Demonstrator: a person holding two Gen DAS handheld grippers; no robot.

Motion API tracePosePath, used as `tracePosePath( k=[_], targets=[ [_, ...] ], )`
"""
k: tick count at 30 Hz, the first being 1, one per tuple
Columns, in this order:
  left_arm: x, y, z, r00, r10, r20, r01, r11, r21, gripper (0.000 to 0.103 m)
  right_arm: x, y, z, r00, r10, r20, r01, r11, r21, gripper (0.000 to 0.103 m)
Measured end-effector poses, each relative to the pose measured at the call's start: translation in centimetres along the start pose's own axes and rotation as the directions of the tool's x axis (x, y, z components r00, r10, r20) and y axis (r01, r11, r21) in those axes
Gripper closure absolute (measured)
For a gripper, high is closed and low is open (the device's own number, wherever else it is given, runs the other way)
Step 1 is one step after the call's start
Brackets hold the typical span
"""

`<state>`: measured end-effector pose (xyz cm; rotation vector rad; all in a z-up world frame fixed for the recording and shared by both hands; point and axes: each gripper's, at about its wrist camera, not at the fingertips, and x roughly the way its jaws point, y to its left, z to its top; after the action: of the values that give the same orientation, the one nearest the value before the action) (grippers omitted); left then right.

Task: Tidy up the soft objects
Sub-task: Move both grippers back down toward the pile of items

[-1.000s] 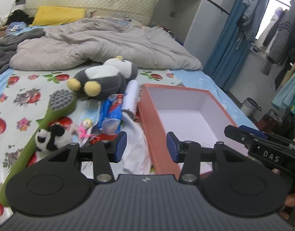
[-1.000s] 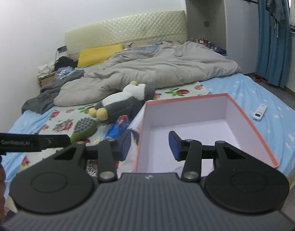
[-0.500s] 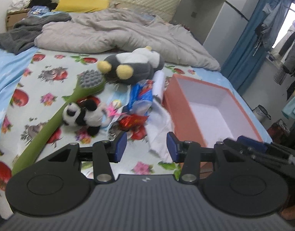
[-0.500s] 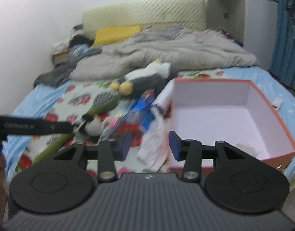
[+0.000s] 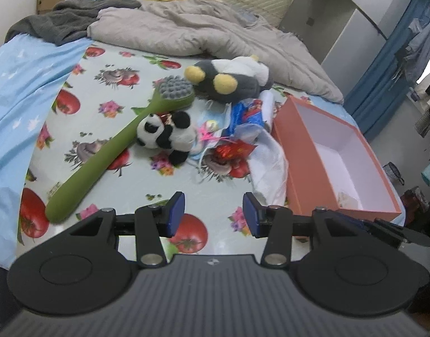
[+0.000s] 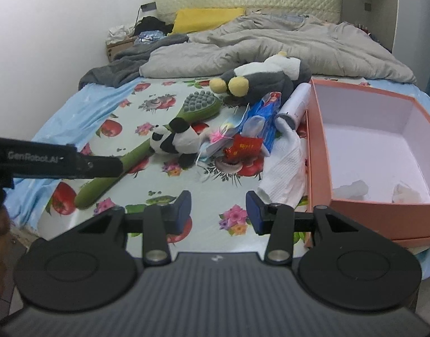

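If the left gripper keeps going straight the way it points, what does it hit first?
Probably the bare flowered sheet just ahead of the open left gripper; the red packet lies further on. Depth is unclear.

The only words that can be read are "GenRobot.AI", printed in pale letters along the black bar of the left tool (image 6: 60, 163); print on the red packet (image 6: 244, 146) is too small.

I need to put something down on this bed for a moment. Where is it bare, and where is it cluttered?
Bare sheet lies nearest the camera, between the green long-handled brush and the white cloth. The orange cardboard box is mostly empty. It is crowded from the small panda plush to the box.
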<state>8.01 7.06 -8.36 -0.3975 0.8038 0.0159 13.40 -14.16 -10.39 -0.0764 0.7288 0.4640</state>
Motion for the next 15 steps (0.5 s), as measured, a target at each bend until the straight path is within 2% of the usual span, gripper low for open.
tracePosePath(
  k=[5, 7, 15],
  targets=[
    [1.7, 0.7, -0.4, 0.999, 0.008, -0.04, -0.008, 1.0, -0.017, 0.051, 1.0, -0.2, -0.1, 0.999, -0.037, 0.011, 0.037, 0.999, -0.012, 0.057],
    [2.8, 1.0, -0.4, 0.998, 0.014, -0.054, -0.015, 1.0, -0.025, 0.047, 1.7, -0.4, 0.1, 0.999, -0.045, 0.012, 0.045, 0.999, -0.008, 0.057],
    [7.5, 2.3, 0.8, 0.997, 0.029, -0.078, -0.034, 0.998, -0.056, 0.045, 5.1, -1.3, 1.1, 0.999, -0.042, 0.005, 0.042, 0.999, 0.01, 0.057]
  ],
)
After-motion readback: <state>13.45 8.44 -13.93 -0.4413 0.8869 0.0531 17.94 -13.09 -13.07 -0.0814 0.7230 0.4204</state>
